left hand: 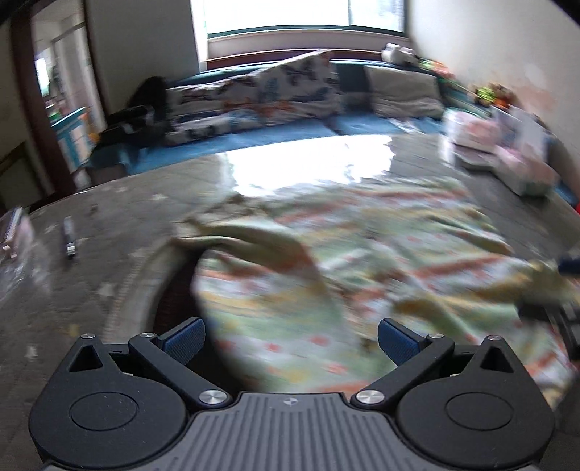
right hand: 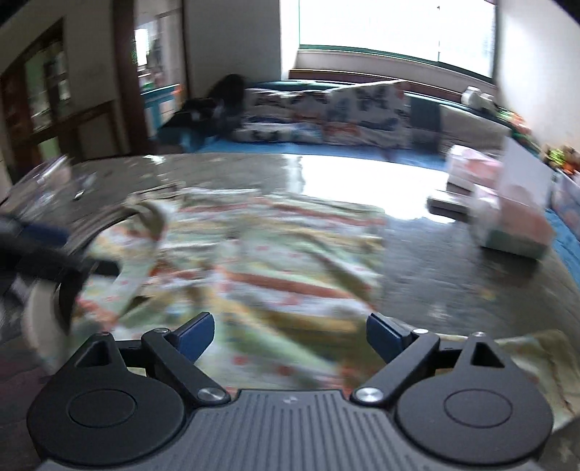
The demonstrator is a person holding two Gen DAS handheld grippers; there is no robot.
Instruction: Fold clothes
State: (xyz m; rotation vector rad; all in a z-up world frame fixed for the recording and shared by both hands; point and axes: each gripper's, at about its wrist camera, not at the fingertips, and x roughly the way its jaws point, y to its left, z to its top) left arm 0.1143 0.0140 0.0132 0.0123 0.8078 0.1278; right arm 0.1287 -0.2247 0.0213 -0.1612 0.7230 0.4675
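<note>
Garment [left hand: 362,275], a light green cloth with orange and yellow print, is lying spread and rumpled on the grey glossy table [left hand: 108,224], blurred in both views. Left gripper [left hand: 291,344] is sitting at 6 o'clock in its own view, blue pads [left hand: 185,338] standing wide apart, nothing clamped; the cloth is only showing beneath the gap, and whether it touches the pads is unclear. Right gripper [right hand: 290,338] is likewise at 6 o'clock in its view, jaws spread wide, nothing between them but cloth lying below. In the right view the garment [right hand: 261,261] is running from 6 toward 11 o'clock, one folded corner lifting near 10 o'clock, and the left gripper [right hand: 32,235] is showing as a dark blur at 9 o'clock at the cloth's edge. In the left view the right gripper [left hand: 569,264] is peeking in at 3 o'clock, too blurred to read. A small dark stick-like object [left hand: 69,237] is lying on the table at 9 o'clock, well apart from the cloth. Boxes in pink and white [right hand: 507,203] are sitting at 2 o'clock on the table's far side. Beyond, at 12 o'clock, patterned cushions [left hand: 261,98] are resting on a blue bench under a bright window [right hand: 395,29].
</note>
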